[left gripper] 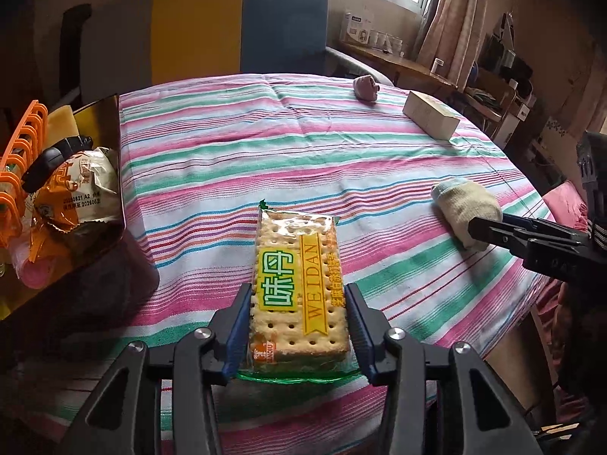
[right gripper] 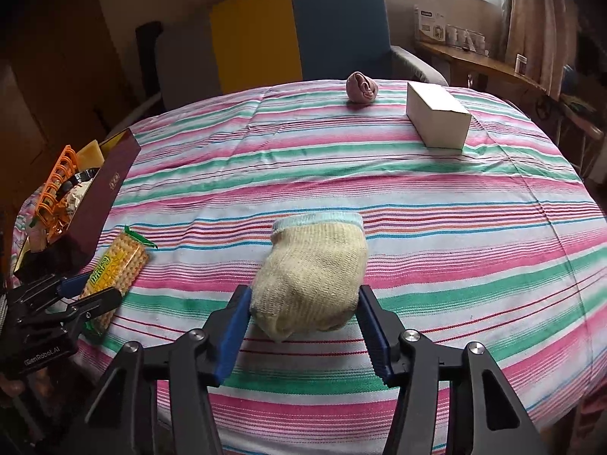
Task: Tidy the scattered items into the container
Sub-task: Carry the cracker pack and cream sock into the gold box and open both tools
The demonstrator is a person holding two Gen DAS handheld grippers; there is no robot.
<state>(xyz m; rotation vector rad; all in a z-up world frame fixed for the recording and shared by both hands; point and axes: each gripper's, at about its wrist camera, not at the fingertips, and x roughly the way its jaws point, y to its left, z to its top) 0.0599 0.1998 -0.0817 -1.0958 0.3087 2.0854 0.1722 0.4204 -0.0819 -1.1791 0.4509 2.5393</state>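
A clear pack of crackers (left gripper: 296, 265) with a yellow-green label lies on the striped tablecloth, and my left gripper (left gripper: 299, 292) is shut on its near end, blue pads pressing both long sides. The right wrist view shows this pack (right gripper: 117, 261) and left gripper (right gripper: 95, 292) at the lower left. A rolled cream sock (right gripper: 311, 273) with a pale blue cuff sits between the pads of my right gripper (right gripper: 303, 295), which is shut on it. The dark maroon box (right gripper: 110, 185) with a gold inside (left gripper: 110, 159) stands at the table's left edge.
The box holds an orange plastic rack (left gripper: 22, 159), a snack bag (left gripper: 76, 189) and a black item. A rolled pink sock (right gripper: 362, 87) and a white carton (right gripper: 436, 117) lie at the far side. A blue and yellow chair (right gripper: 303, 26) stands behind the table.
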